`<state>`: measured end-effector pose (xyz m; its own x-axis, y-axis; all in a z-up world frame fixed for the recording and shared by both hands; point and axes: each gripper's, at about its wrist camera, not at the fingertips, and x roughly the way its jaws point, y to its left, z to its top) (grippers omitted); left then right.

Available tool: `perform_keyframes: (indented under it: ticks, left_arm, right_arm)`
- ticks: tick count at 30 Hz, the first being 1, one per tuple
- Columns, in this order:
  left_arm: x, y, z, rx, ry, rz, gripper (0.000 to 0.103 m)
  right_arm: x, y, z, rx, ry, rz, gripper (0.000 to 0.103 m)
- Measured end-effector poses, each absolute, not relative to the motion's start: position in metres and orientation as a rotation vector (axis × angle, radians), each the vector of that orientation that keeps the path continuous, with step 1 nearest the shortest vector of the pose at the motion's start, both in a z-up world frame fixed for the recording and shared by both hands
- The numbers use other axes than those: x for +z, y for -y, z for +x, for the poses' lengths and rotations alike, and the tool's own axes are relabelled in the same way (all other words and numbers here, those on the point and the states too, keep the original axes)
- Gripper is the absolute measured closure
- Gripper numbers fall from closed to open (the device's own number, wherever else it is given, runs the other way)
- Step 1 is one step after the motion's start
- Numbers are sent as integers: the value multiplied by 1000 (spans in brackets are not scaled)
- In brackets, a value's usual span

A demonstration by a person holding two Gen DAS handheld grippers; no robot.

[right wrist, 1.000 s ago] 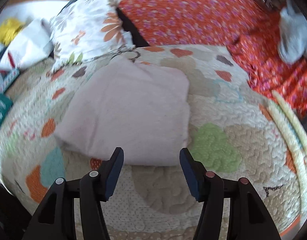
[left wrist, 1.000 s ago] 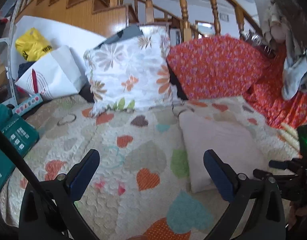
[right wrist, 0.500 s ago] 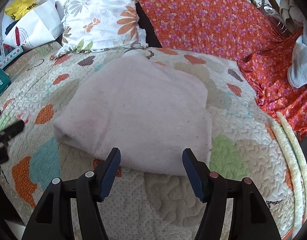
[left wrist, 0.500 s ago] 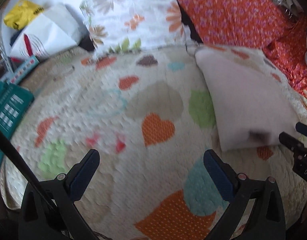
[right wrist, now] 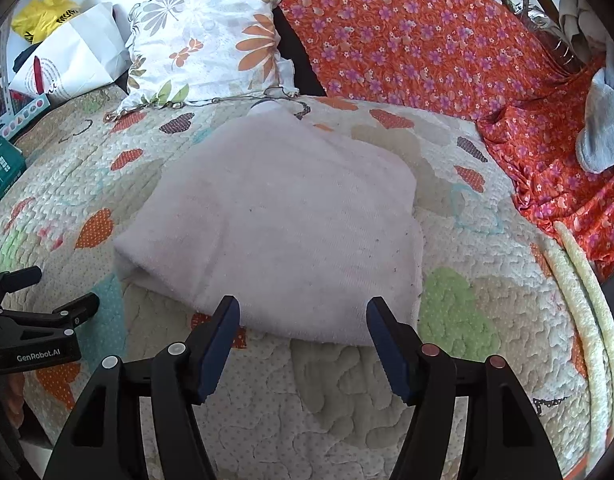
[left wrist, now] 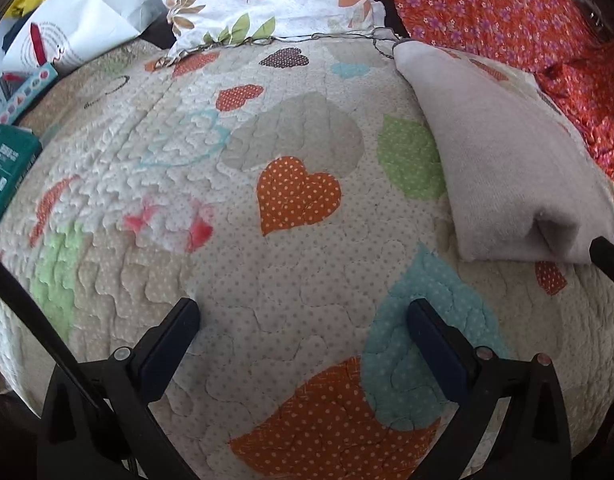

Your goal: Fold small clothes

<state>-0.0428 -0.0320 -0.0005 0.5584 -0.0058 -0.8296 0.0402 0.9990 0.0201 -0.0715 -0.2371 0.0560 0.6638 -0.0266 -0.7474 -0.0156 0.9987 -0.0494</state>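
Note:
A pale pink cloth (right wrist: 275, 216), folded into a thick pad, lies on the heart-patterned quilt (right wrist: 347, 400). My right gripper (right wrist: 303, 308) hovers at the cloth's near edge, open, its fingers spread either side of that edge without pressing it. In the left wrist view the same cloth (left wrist: 507, 152) lies at the right, its folded corner facing me. My left gripper (left wrist: 303, 312) is open over bare quilt (left wrist: 227, 280) to the left of the cloth, holding nothing. Its black fingers (right wrist: 67, 312) show at the left edge of the right wrist view.
A floral pillow (right wrist: 211, 40) and an orange flowered cloth (right wrist: 427, 40) lie behind the quilt. A white paper bag (right wrist: 75, 60) and a teal box (left wrist: 7, 168) sit at the left. Grey clothing (right wrist: 603, 132) and pale foam tubes (right wrist: 587, 300) are at the right.
My left gripper has sunk and tipped down toward the quilt, so the stair rail has left its view. The right gripper's fingers have spread a little wider at the cloth's edge.

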Motion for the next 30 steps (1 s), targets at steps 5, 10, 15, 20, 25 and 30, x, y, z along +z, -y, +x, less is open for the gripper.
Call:
perform_keyframes:
  ticks: [5, 10, 15, 20, 25, 30]
  left_arm:
    - [-2, 28, -43, -30, -982, 1, 0]
    - [1, 30, -40, -34, -1007, 26, 0]
    - [12, 27, -43, -36, -1001, -2, 0]
    - [36, 29, -51, -25, -918, 14, 0]
    - [49, 35, -55, -32, -884, 25, 0]
    - [51, 42, -56, -54, -884, 34, 0]
  right_arm:
    - [54, 235, -72, -8, -850, -58, 32]
    - [52, 234, -73, -11, -849, -70, 32]
    - [51, 235, -74, -19, -845, -86, 31]
    - [51, 238, -73, -34, -844, -82, 31]
    - [51, 240, -73, -48, -844, -72, 31]
    - [50, 240, -72, -50, -850, -78, 30]
